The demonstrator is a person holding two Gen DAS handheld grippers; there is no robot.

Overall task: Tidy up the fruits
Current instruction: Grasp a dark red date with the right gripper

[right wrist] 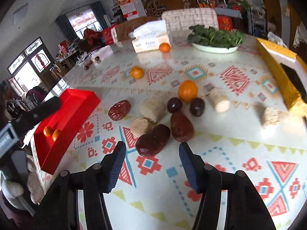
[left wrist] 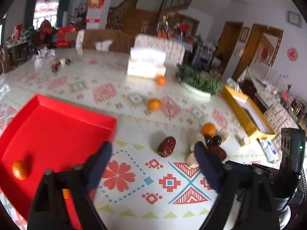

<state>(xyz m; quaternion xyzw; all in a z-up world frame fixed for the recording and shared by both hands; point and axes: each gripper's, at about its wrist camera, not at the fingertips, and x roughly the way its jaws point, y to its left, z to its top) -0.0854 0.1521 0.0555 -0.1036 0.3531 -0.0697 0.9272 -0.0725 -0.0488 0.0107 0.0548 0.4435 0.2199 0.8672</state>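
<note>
Both claws stand apart with nothing between their pads: the left gripper (left wrist: pixel 153 153) over the patterned tablecloth (left wrist: pixel 134 187) beside the red tray (left wrist: pixel 57 126), which holds two small oranges (right wrist: pixel 51 132); the right gripper (right wrist: pixel 152 153) just short of a red date (right wrist: pixel 153 140). More oranges (right wrist: pixel 187 91) lie loose. The tissue box (right wrist: pixel 151 42) print is too blurred to read

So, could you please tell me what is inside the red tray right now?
Two small oranges lie inside the red tray, side by side near one wall. The tray's near end is cut off by the frame and partly covered, so anything there is unseen.
</note>
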